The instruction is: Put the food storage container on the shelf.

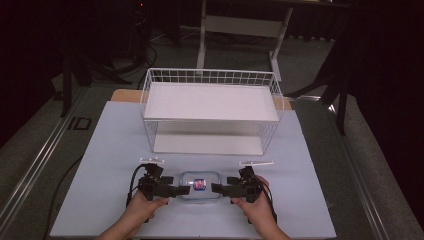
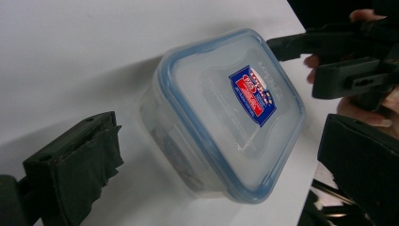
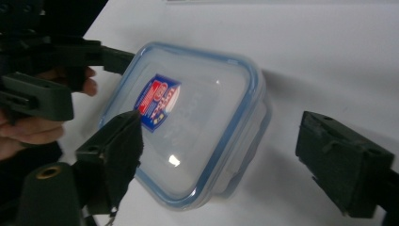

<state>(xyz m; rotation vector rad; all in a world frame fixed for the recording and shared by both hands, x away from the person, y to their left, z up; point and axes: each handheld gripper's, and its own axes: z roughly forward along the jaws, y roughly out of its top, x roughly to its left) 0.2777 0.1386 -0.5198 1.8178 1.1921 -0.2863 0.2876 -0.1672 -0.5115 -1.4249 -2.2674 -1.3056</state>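
— Position of the container (image 1: 200, 185)?

— On the table (image 1: 100, 165), near the front edge, between the left gripper (image 1: 181, 190) and the right gripper (image 1: 218, 189). Jaws of each stand to either side of its ends, apparently not touching.

— Behind it?

— The wire rack (image 1: 210, 107), toward the table's far edge, with one shelf (image 1: 210, 101) above another. Two small strips (image 1: 256, 163) lie between rack and grippers.

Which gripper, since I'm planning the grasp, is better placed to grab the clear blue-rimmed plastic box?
Right, narrowly: the right gripper straddles the clear blue-rimmed plastic box with open jaws, one overlapping its lid. The left gripper also straddles it, open, with wider gaps.
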